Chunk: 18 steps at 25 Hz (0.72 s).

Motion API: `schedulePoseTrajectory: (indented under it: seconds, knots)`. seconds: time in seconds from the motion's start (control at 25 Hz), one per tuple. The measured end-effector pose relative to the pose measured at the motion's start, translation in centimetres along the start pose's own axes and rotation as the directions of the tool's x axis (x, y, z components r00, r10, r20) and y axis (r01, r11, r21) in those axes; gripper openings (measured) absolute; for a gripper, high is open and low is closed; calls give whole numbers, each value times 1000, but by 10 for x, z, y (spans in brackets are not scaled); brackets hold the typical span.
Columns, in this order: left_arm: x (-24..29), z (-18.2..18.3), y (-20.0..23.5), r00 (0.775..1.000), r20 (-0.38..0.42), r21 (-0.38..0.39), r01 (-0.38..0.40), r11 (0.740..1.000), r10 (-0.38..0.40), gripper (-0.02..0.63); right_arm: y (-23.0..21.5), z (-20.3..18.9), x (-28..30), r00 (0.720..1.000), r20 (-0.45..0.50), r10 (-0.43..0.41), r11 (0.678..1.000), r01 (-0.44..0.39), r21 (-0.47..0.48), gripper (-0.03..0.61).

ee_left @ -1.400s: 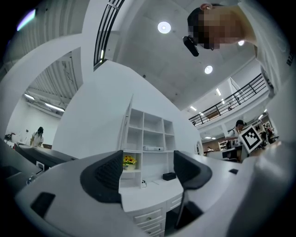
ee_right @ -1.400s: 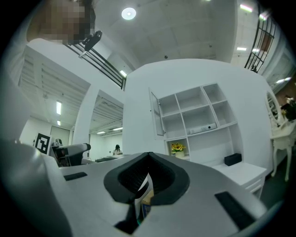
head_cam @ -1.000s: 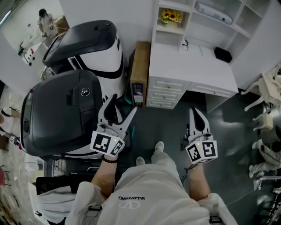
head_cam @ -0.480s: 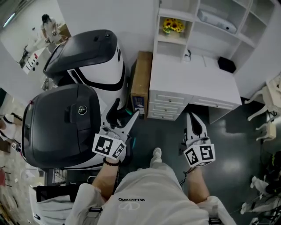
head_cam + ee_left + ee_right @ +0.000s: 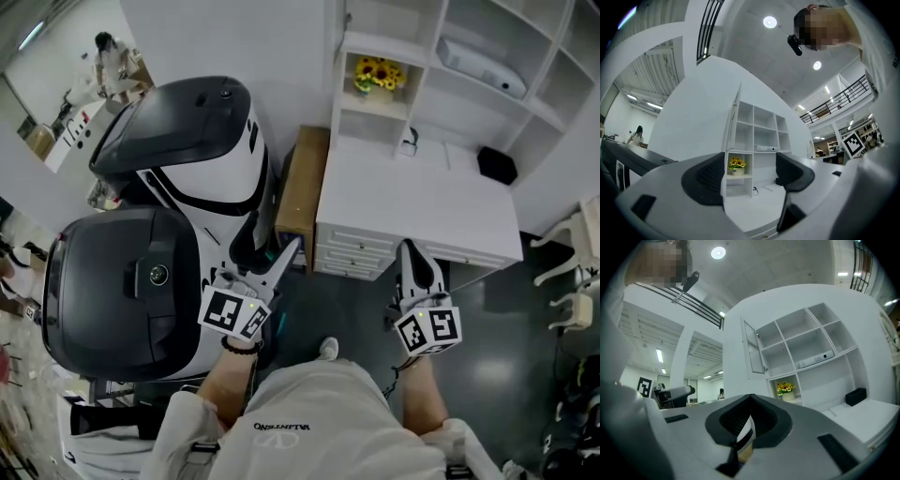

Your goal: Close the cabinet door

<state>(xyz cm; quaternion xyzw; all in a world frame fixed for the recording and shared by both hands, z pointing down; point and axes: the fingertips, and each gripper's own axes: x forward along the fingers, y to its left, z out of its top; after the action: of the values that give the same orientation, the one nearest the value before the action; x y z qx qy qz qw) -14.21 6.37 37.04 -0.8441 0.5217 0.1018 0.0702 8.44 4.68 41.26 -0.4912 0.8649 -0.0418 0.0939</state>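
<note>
While both claws are held short of desk [image 5: 412, 192], left claw [image 5: 750, 174] is kept spread, nothing btwn jaws; right claw [image 5: 749, 420] is pressed together, empty. Cabinet door [image 5: 753, 351] is seen swung out at shelf unit [image 5: 806, 345] upper-left bay, above desk's back-left corner. Long axis vertical, free edge pointed out into room. Push probably best applied flat nr free edge, w/ right claw's closed tip, till seated.

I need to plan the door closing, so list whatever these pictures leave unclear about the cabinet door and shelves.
Cabinet door: right gripper view, handle too small to find.
Same door, left gripper view: seen edge-on, face hidden.
Head view: door cannot be picked out; upper shelves cut off by the top edge.
White device on a shelf: too small to identify in any view.
</note>
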Motion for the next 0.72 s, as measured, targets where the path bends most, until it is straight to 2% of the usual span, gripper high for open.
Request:
schedulePoseTrajectory:
  seconds: [0.48,0.72]
  knots:
    - [71,-19,11,998,4,14,-62,998,62,325,-63,1,65,996,-16,88,996,-88,16,9]
    - [92,-13,30,997,24,37,-75,996,75,325,-73,35,100,982,8,190,982,-189,-8,9]
